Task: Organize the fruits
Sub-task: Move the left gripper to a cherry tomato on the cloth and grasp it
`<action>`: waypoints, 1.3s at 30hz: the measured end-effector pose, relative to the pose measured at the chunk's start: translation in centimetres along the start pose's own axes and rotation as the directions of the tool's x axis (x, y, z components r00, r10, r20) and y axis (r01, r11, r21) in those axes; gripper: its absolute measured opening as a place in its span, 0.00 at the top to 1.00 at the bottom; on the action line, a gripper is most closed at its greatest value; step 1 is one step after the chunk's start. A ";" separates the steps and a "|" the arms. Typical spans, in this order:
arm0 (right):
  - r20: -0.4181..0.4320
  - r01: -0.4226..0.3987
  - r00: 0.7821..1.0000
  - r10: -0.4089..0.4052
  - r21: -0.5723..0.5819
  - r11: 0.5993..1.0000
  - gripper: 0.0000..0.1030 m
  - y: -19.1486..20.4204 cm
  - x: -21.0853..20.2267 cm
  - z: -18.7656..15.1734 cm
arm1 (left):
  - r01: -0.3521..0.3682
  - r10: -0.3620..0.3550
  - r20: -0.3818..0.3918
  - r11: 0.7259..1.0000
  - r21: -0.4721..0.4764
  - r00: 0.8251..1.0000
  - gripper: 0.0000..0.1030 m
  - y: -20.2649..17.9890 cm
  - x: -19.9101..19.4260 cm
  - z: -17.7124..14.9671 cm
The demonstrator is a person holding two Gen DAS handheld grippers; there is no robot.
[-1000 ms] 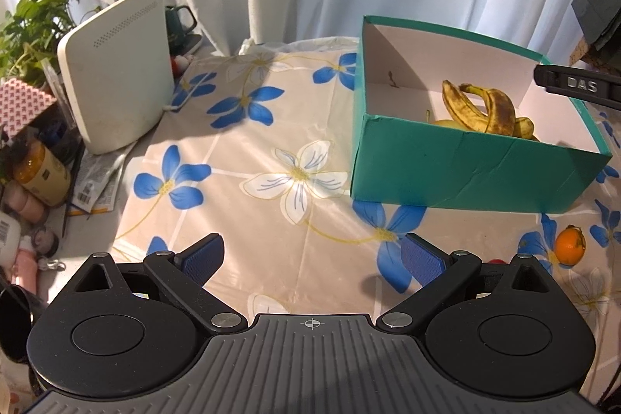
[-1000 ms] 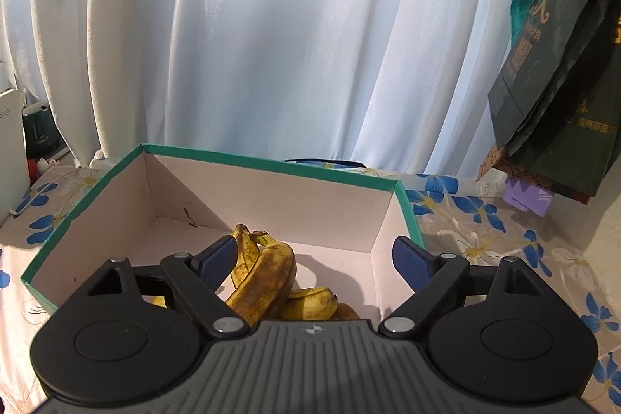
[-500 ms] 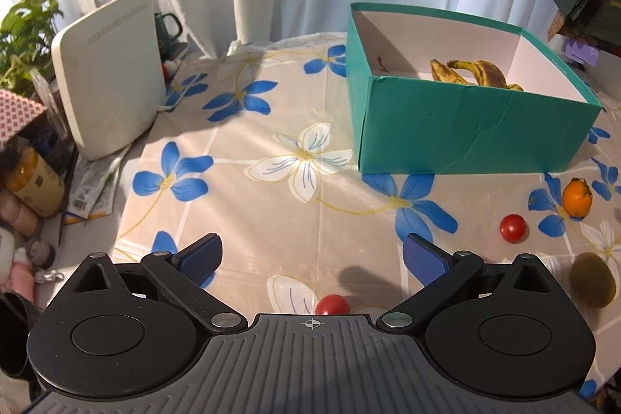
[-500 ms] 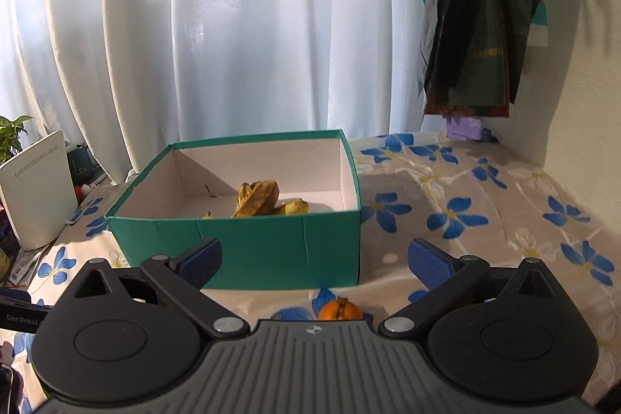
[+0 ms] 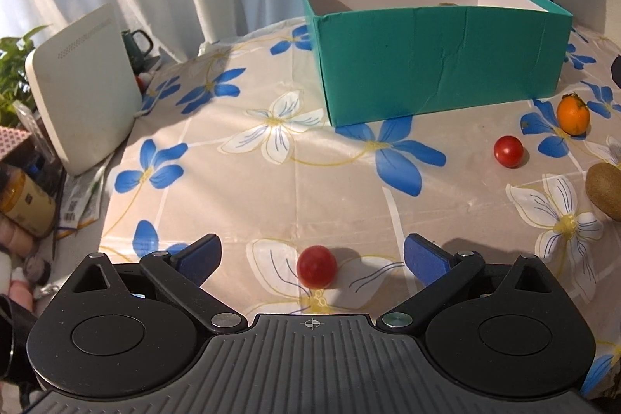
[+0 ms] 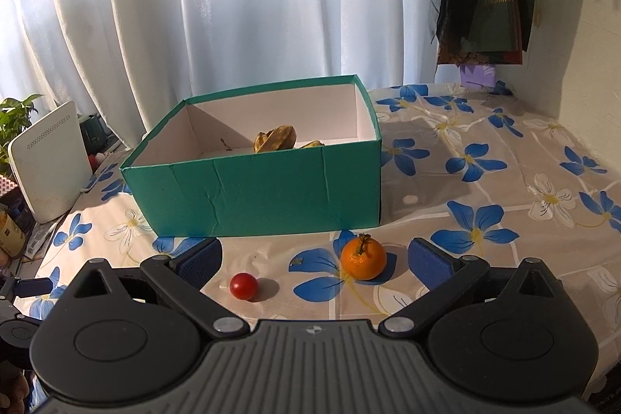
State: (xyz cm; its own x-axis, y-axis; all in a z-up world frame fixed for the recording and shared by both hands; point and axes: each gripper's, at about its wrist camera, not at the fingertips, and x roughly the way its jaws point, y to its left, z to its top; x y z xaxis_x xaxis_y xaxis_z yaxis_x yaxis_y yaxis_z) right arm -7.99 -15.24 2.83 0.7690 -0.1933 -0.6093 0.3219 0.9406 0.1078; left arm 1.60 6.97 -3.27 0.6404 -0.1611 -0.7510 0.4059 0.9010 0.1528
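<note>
i see a red tomato [image 5: 316, 266] on the tablecloth [image 5: 248, 189], sitting between my left gripper's [image 5: 312, 257] spread fingers, untouched. my right gripper [image 6: 316, 260] gapes wide over an orange [image 6: 363, 257] and another tomato [image 6: 243, 286], green box [image 6: 271, 194] behind.

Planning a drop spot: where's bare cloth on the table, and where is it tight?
Free: floral tablecloth between white router and teal cardboard box; also right of the box in the right wrist view. Crowded: box front, with small orange, two red cherry tomatoes, brown kiwi; left edge clutter.
</note>
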 end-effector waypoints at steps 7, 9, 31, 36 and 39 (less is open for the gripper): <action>-0.030 -0.007 1.000 0.006 -0.010 1.000 0.01 0.4 0.8 -0.1 | 0.047 -0.049 -0.030 0.996 -0.076 0.998 0.13 0.8 1.0 0.0; -0.035 -0.011 0.999 0.010 -0.011 1.000 0.01 0.5 0.9 -0.1 | 0.056 -0.061 -0.059 0.995 -0.087 0.996 0.24 0.9 1.5 0.1; -0.051 -0.013 0.999 0.012 -0.017 1.000 0.01 0.9 1.8 0.3 | 0.074 -0.095 -0.130 0.984 -0.160 0.987 0.73 1.9 2.4 0.4; -0.065 -0.021 0.998 0.019 -0.039 0.999 0.01 1.5 2.1 0.2 | 0.096 -0.121 -0.134 0.979 -0.181 0.984 0.74 2.1 1.7 0.6; -0.078 -0.028 0.997 0.023 -0.069 0.997 0.01 2.1 2.4 0.0 | 0.118 -0.135 -0.094 0.979 -0.165 0.986 0.74 1.8 0.2 1.4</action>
State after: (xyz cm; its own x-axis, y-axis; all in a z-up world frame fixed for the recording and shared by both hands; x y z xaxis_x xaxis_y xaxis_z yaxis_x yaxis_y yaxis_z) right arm -5.46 -13.70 1.63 0.7307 -0.1493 -0.6662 0.2608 0.9628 0.0702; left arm 3.34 7.97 -2.30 0.5159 -0.2427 -0.8216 0.3658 0.9296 -0.0449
